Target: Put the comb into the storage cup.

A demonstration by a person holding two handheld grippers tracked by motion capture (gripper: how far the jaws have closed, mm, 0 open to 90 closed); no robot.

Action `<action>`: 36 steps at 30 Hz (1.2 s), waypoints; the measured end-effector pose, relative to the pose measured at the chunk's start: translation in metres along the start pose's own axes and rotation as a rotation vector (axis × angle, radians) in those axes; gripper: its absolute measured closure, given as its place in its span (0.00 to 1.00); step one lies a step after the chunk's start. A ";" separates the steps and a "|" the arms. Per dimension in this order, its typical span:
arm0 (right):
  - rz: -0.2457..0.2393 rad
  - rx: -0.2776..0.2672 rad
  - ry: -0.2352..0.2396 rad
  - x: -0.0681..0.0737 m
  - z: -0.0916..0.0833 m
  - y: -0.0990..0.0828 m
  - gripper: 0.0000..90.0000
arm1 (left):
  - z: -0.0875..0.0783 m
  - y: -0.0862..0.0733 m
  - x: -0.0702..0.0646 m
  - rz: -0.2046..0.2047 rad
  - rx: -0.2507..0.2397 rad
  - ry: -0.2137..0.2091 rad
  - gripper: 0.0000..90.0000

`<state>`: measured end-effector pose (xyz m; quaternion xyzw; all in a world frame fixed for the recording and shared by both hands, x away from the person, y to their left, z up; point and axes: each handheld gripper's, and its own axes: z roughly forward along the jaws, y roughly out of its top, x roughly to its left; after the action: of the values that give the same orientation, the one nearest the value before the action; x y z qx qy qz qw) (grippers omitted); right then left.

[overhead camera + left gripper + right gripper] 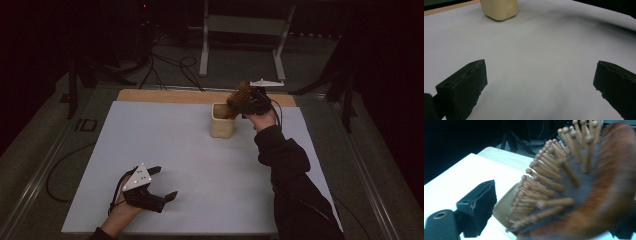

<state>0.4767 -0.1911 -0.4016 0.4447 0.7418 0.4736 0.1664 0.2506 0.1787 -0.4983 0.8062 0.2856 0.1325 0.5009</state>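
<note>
A wooden hairbrush (239, 97) with round-tipped pins leans out of a cream cup (221, 125) at the back middle of the white sheet. My right gripper (252, 102) hangs just right of the cup, level with the brush head. In the right gripper view the brush (574, 182) is blurred and stands between the jaws. The left jaw stays wide of the pins, with the cup's rim (502, 205) showing in the gap, so this gripper (549, 220) looks open. My left gripper (167, 182) rests open and holding nothing at the front left; its own view (541, 82) shows the cup (499, 10) far ahead.
The white sheet (175, 145) covers a wooden table whose bare strip (165, 95) shows along the back edge. Behind the table are a metal stand (240, 30) and cables on the dark floor (170, 65).
</note>
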 end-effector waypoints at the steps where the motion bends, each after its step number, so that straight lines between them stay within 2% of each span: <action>1: 0.001 0.003 -0.004 -0.001 -0.001 0.000 0.10 | 0.000 0.000 0.000 0.000 -0.001 0.000 0.00; 3: -0.012 0.011 -0.005 -0.002 -0.003 -0.001 0.10 | 0.000 0.001 0.000 -0.001 -0.001 0.000 0.00; 8: -0.001 0.017 0.009 -0.006 -0.010 -0.002 0.10 | 0.000 0.000 0.001 0.000 0.002 0.001 0.00; 14: -0.048 0.031 -0.017 -0.003 -0.019 -0.004 0.10 | -0.001 0.000 0.000 0.001 -0.003 -0.002 0.00; 22: -0.073 0.036 -0.064 0.004 -0.036 -0.013 0.10 | -0.001 0.001 -0.002 0.005 -0.005 -0.003 0.00; 30: -0.086 0.039 -0.056 0.006 -0.050 -0.026 0.10 | -0.001 0.001 -0.002 0.008 -0.004 -0.006 0.00; 36: -0.097 0.032 -0.028 0.009 -0.060 -0.041 0.10 | -0.002 0.002 -0.003 0.009 -0.009 -0.006 0.00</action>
<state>0.4110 -0.2230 -0.4046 0.4173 0.7675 0.4469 0.1927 0.2478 0.1779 -0.4951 0.8058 0.2797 0.1335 0.5046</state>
